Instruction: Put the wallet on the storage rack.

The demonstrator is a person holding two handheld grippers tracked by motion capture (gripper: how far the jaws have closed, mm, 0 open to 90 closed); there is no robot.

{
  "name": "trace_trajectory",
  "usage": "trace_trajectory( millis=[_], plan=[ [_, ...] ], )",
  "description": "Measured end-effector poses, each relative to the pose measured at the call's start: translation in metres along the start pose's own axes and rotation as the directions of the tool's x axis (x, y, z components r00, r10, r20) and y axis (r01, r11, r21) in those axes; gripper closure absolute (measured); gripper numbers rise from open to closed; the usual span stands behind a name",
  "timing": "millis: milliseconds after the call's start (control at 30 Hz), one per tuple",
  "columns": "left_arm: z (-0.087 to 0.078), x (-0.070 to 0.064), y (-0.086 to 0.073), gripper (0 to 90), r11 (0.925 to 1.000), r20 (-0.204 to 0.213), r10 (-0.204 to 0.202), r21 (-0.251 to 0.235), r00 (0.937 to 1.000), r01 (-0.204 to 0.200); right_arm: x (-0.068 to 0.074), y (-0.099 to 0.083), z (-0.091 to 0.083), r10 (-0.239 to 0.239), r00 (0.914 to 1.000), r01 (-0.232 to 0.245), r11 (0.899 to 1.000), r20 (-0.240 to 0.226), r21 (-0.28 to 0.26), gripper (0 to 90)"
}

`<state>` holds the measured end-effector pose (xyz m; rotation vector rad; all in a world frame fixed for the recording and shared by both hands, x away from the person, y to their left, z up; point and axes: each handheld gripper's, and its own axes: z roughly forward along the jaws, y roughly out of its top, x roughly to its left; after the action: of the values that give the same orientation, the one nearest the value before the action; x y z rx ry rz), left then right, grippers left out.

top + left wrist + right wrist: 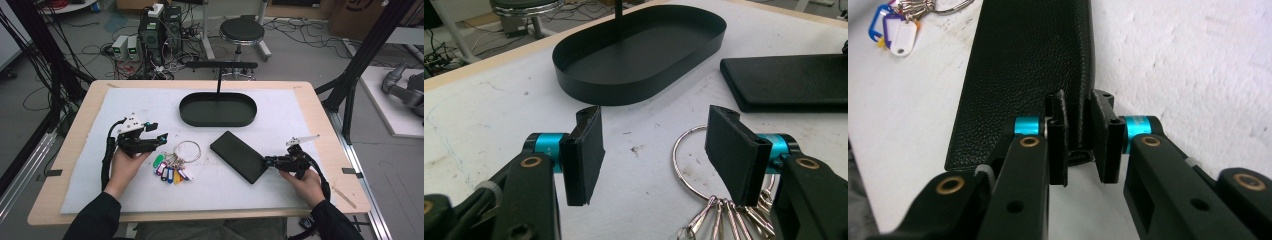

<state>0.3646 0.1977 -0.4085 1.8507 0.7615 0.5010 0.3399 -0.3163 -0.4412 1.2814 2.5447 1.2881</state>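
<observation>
grey floor w/ cables [75,50], black stool [242,31], pc towers [161,30] behind table.

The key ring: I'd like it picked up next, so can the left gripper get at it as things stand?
Probably yes. The left gripper is open, just above the key ring, whose loop lies flat on the white mat beside its right jaw, with nothing between.

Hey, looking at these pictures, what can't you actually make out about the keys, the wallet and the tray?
- Key ring: in the left gripper view its right side sits behind the right jaw, and the keys are cut off by the bottom edge.
- Key tags: too small in the high view to read any labels.
- Black wallet: in the right gripper view the gripped edge is hidden between the jaws.
- Black tray: its stand's top is cut off by the top edge.
</observation>
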Motion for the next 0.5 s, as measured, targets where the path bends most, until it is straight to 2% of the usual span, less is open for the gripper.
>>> trace_trajectory(
  millis=[133,167,267,300,333,433,500],
  plan=[
    [0.0,-0.001,0.001,40.0,1.0,0.007,-0.003,-0.001,1.0,0.003,0.006,0.003,-0.003,-0.051,0.9985,0.051,0.998,0.021,-0.033,81.3],
    [0.001,-0.001,0.001,40.0,1.0,0.011,-0.003,0.0,0.9999,0.003,0.006,0.003,-0.003,-0.051,0.9985,0.051,0.998,0.021,-0.033,81.3],
    [0.002,-0.002,0.002,40.0,0.9999,0.021,-0.009,-0.008,0.9997,0.009,0.015,0.006,-0.01,-0.123,0.9916,0.126,0.988,0.041,-0.086,81.9],
    [0.002,-0.003,0.002,40.0,0.9999,0.028,-0.009,-0.01,0.9996,0.01,0.015,0.006,-0.01,-0.123,0.9916,0.126,0.988,0.041,-0.086,81.9],
    [0.003,-0.004,0.002,39.7,0.9999,0.035,-0.011,-0.013,0.9993,0.011,0.022,0.008,-0.014,-0.193,0.9793,0.199,0.973,0.061,-0.117,82.1],
    [0.006,-0.007,0.004,39.6,0.9998,0.054,-0.01,-0.018,0.9985,0.011,0.03,0.009,-0.017,-0.275,0.9582,0.284,0.949,0.079,-0.139,82.1],
    [0.009,-0.01,0.005,39.4,0.9997,0.069,-0.008,-0.023,0.9976,0.01,0.034,0.01,-0.019,-0.312,0.9464,0.322,0.935,0.083,-0.149,82.1]
  ],
)
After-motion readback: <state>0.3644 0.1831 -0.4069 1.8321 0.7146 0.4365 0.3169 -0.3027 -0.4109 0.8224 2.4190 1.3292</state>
